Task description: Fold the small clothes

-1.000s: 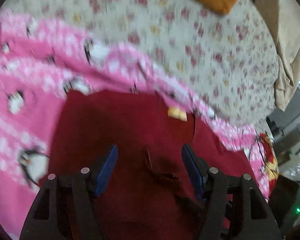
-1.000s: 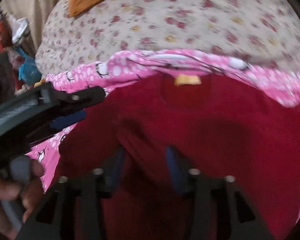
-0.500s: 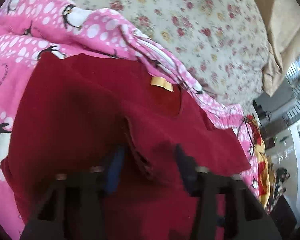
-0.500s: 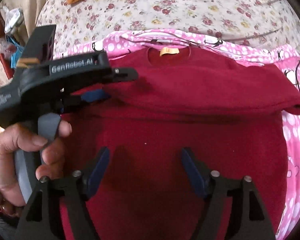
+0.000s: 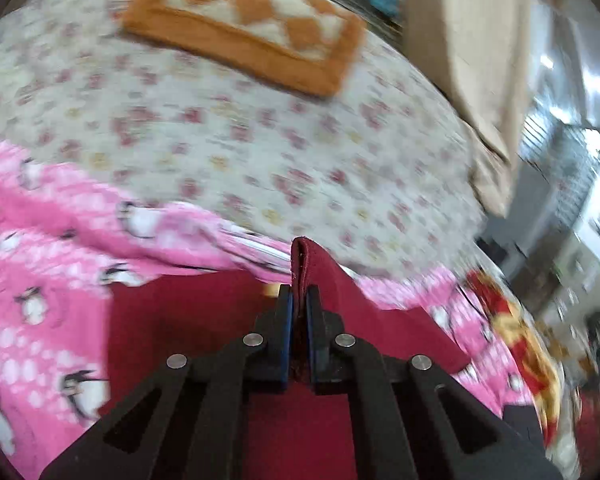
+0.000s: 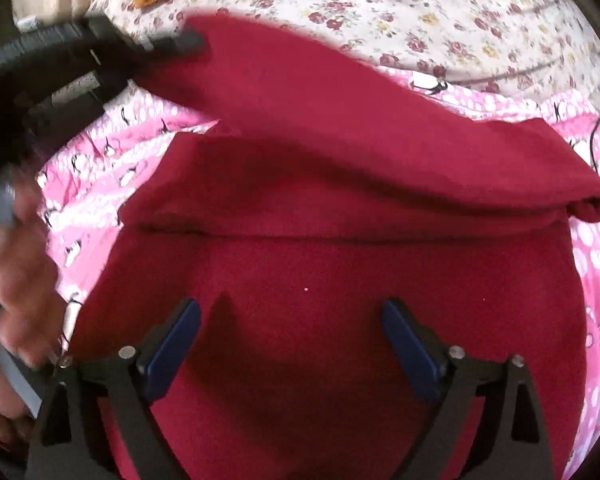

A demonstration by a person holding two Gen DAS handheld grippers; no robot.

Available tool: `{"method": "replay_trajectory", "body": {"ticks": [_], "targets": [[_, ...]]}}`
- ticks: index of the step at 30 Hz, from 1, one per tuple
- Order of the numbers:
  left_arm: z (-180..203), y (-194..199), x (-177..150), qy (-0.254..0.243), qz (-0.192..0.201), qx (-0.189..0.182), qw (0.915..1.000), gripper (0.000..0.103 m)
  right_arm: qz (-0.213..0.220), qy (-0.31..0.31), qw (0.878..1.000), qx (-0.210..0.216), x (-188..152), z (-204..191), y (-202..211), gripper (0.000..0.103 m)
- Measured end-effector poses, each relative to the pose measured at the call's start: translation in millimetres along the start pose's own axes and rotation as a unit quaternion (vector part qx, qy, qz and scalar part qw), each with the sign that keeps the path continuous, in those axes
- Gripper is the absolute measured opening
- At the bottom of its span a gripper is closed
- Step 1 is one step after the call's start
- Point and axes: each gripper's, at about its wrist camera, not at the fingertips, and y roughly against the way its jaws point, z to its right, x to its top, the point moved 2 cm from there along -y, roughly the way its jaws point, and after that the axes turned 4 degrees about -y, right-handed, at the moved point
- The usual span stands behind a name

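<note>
A dark red top (image 6: 340,280) lies on a pink penguin-print cloth (image 6: 112,168) on the bed. My left gripper (image 5: 299,300) is shut on a fold of the red top (image 5: 308,264) and lifts it off the bed. In the right wrist view the left gripper (image 6: 188,42) holds the top's left sleeve edge raised, stretched across toward the right. My right gripper (image 6: 292,320) is open and empty, hovering just above the lower part of the top.
The bed has a floral sheet (image 5: 260,152) with an orange checked mat (image 5: 252,20) at the back. A beige curtain (image 5: 468,40) hangs at the right. The pink penguin cloth (image 5: 40,280) spreads to the left; room clutter lies past the bed's right edge.
My left gripper closed on a fold of the red top and raised it up and back. My right gripper opened and pulled back slightly above the top.
</note>
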Motion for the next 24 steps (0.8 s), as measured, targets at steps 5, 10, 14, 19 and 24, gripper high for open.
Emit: {"method": "replay_trajectory", "body": {"ticks": [5, 10, 14, 19, 24], "targets": [[-48.9, -0.1, -6.9, 0.066, -0.031, 0.084, 0.9938, 0.0, -0.001, 0.0, 1.0, -0.003, 0.4, -3.2, -1.3, 0.098], [-63.3, -18.1, -20.6, 0.076, -0.079, 0.125, 0.9861, 0.0, -0.002, -0.005, 1.0, 0.003, 1.3, 0.5, 0.2, 0.098], [-82.1, -32.8, -38.2, 0.1, -0.142, 0.172, 0.9697, 0.0, 0.001, -0.015, 1.0, 0.014, 2.0, 3.7, 5.3, 0.097], [-88.7, -13.6, -32.4, 0.116, -0.11, 0.216, 0.9632, 0.005, 0.05, -0.069, 0.994, 0.069, 19.6, 27.1, 34.4, 0.072], [-70.4, 3.2, -12.5, 0.09, -0.032, 0.225, 0.9696, 0.009, 0.172, -0.056, 0.983, -0.04, 59.3, 82.5, 76.8, 0.029]]}}
